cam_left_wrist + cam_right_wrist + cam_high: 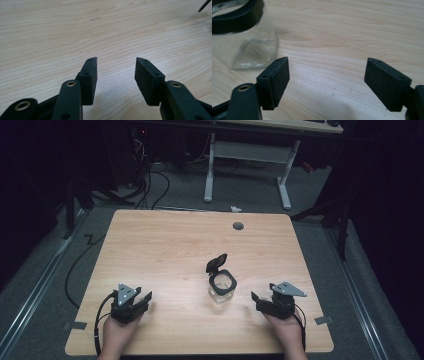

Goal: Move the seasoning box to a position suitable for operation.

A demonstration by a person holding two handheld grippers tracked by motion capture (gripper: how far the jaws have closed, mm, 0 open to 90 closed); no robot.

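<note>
A: Starting at the left, the left gripper [131, 304] rests low over the wooden table [165, 245] near its front edge, jaws spread apart with nothing between them. Its own camera looks over bare wood past the two black pads [90, 75].

B: And in the middle?

A: There stands the clear jar [222, 290], upright, with a black collar round its mouth and a black flip lid [216, 262] hinged open and tilted back toward the far side. It sits between the two grippers, apart from both and nearer the right one.

B: Then the right gripper [264, 301]?

A: Also wide open and empty, just beside the jar without touching it. In the right gripper view the jar [254, 53] lies up and to the left of the jaws, outside the gap.

B: So the job in hand looks like taking hold of the jar, perhaps to shut that lid.

A: Likely. To do it well, the right gripper should swing until the glass body sits squarely between the pads, then close gently below the collar, since smooth glass may slip or tip. The left gripper could then press the lid down from behind the hinge.
</note>
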